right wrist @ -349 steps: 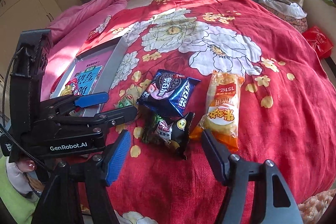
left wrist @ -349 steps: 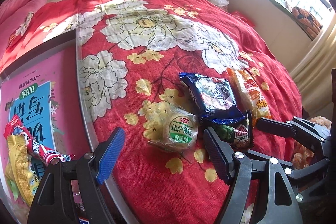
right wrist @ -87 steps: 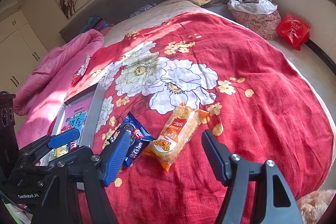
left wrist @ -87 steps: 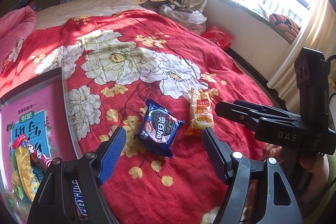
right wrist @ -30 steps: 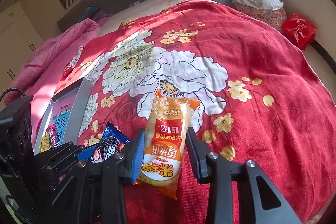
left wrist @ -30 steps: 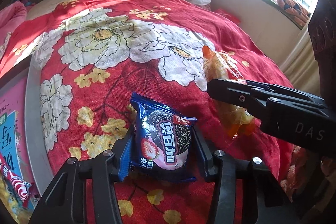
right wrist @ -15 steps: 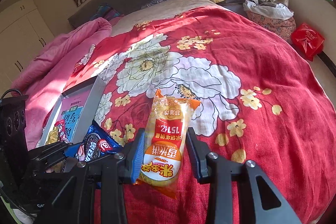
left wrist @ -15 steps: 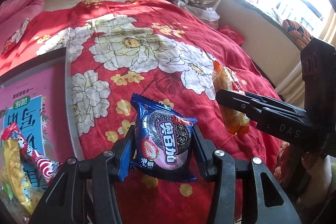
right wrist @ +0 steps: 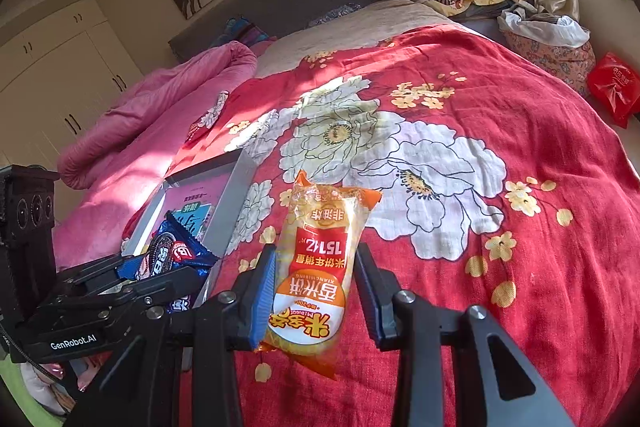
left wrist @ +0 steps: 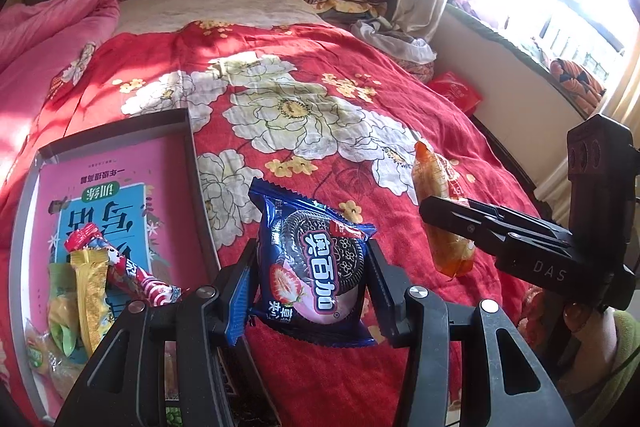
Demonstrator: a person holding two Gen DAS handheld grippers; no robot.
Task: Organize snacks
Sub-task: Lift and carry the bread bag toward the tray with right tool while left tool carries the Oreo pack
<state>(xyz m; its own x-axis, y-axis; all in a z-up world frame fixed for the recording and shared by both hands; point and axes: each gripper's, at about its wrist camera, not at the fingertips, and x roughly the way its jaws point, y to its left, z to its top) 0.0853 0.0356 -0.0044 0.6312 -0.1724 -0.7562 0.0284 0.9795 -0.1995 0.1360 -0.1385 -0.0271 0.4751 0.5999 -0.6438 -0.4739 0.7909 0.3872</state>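
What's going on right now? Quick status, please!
Left gripper clamps blue cookie packet. Right gripper clamps orange rice-cracker bag. Both lifted above bedspread. Tray left, path unobstructed.

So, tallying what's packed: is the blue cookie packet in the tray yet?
Not yet. The left gripper holds the blue cookie packet beside the tray.

Blue cookie pack (left wrist: 314, 263); orange cracker pack (right wrist: 316, 279); red floral bedspread (right wrist: 500, 131).
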